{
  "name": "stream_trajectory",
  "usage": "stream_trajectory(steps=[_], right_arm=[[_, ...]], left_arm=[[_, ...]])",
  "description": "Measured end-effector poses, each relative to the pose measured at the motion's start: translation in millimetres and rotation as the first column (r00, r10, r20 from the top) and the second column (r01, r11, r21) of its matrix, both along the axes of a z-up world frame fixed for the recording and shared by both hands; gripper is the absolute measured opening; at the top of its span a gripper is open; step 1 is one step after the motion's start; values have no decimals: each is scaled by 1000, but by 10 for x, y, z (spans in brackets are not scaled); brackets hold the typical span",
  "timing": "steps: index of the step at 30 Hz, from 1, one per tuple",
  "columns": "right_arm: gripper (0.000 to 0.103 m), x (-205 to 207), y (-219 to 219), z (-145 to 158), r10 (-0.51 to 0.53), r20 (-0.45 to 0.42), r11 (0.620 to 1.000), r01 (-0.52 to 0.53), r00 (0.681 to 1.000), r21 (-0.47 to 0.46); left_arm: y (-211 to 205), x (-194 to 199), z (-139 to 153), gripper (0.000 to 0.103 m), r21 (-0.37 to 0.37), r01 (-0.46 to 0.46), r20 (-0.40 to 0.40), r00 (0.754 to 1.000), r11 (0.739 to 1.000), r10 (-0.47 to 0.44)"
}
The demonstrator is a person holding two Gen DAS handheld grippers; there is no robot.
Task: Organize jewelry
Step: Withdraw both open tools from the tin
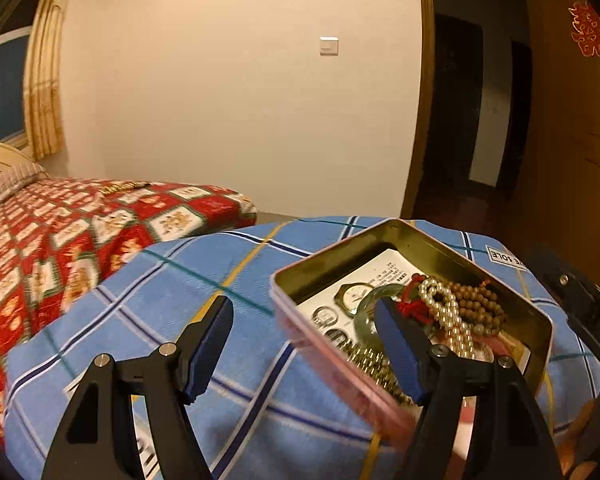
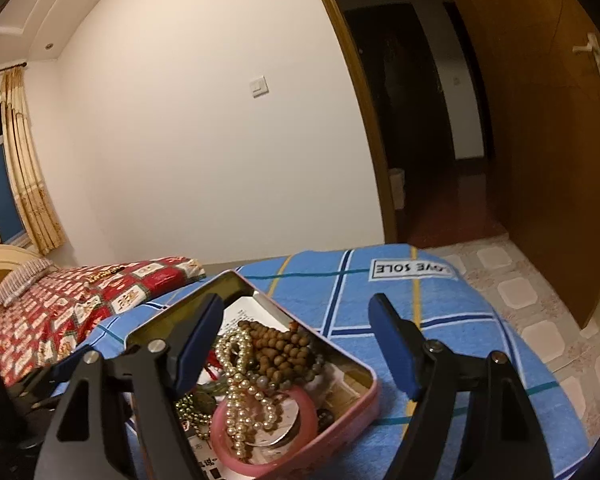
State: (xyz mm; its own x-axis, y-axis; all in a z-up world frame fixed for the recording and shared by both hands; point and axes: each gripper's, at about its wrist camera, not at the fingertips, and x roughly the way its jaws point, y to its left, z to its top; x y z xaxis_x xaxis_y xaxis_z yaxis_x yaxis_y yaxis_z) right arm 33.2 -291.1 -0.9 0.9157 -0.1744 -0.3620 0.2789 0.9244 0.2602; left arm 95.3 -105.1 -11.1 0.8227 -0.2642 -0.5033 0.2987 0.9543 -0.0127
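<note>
The jewelry seems already gathered in the tin (image 1: 416,240) on the blue cloth (image 1: 204,280), and both the left gripper (image 1: 304,340) and the right gripper (image 2: 296,344) are released, grasping nothing.

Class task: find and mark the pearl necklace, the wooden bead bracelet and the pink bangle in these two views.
pearl necklace (image 2: 240,396), right wrist view, on its hanging strand of pearls.
wooden bead bracelet (image 2: 278,350), right wrist view, on the heap of brown beads.
pink bangle (image 2: 308,414), right wrist view, on its right rim.
</note>
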Motion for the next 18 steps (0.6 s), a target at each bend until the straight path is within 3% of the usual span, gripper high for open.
stream_trajectory(steps=[9,18], right_arm=[[78,-295,370,65,-13,45,986,20,999,-167],[81,-534,523,73,-24,72,979,38,997,-202]], left_arm=[[131,-370,-6,73,1,-13,26,1000,1000,13],[138,-661,30,73,24,-6,99,995,1000,4]])
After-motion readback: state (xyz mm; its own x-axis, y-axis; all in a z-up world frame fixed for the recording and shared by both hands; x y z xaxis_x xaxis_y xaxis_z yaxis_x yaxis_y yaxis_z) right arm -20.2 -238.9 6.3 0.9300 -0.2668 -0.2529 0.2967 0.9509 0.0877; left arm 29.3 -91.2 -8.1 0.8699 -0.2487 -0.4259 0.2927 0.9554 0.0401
